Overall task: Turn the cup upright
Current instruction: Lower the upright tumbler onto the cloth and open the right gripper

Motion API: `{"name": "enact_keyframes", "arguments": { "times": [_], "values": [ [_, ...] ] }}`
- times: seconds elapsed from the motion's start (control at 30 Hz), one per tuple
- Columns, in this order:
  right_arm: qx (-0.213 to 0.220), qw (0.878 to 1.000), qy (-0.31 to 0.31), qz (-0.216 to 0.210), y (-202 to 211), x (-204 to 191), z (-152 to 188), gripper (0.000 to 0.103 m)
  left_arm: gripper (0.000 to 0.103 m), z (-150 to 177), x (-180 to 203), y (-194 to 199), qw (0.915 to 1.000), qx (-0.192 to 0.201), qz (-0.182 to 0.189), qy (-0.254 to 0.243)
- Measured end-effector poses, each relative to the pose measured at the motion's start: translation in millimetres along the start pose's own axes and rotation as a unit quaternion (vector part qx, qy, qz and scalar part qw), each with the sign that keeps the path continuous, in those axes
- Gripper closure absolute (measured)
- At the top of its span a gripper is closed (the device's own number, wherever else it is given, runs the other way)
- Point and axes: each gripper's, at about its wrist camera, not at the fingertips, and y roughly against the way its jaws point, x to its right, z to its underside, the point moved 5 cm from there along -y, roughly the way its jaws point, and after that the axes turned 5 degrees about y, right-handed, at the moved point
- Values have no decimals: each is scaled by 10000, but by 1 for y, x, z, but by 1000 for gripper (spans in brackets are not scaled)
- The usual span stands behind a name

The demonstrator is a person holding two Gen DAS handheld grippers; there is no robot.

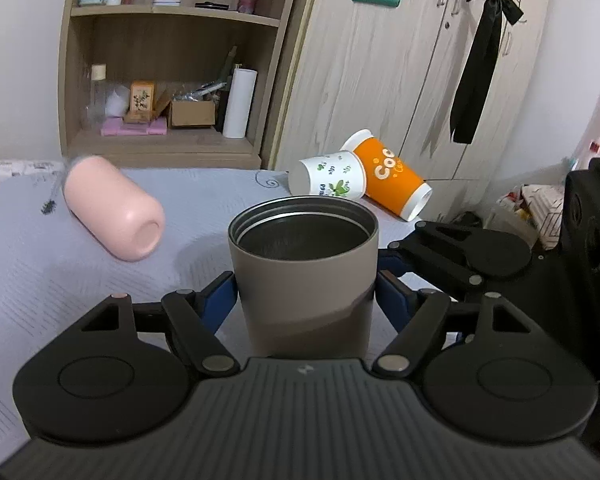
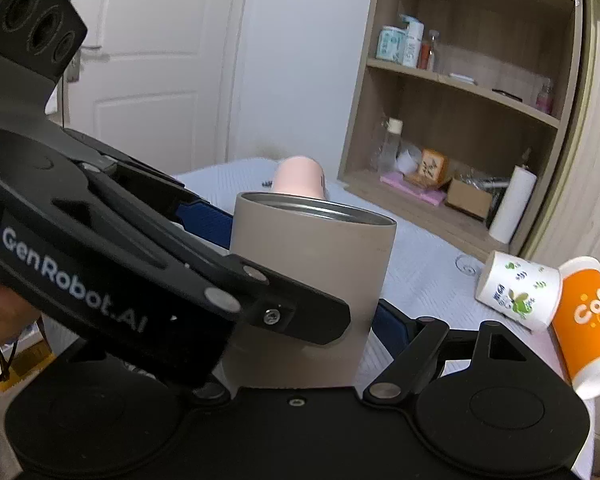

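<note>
Tumbler [image 1: 304, 276] upright, mouth up, long axis vertical, between blue pads [image 1: 216, 300] of left claw [image 1: 306, 300]. Left claw clamped on its lower body, pads touching both sides.

Right claw [image 2: 300, 280] also around tumbler [image 2: 312, 280]; one pad [image 2: 392, 320] beside wall, contact unclear: cannot tell grip.

Base contact with bed [image 1: 40, 260] hidden.

Pink cup [image 1: 112, 212] lies ahead-left, well apart, axis horizontal.

Judgement: left nearer.
</note>
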Motion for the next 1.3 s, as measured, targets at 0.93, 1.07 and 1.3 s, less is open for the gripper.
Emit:
{"name": "enact_keyframes", "arguments": {
  "times": [0.93,1.07,1.3],
  "values": [
    [506,9971,-29,573,-14,18,1,20,29,-11,8,-25,9990,147,9,-419],
    [390,9975,-143,577,-11,21,6,19,28,-11,16,-25,9981,119,90,-604],
    [267,9975,-326,574,0,25,16,19,27,-8,30,-26,9974,95,164,-701]
  ]
}}
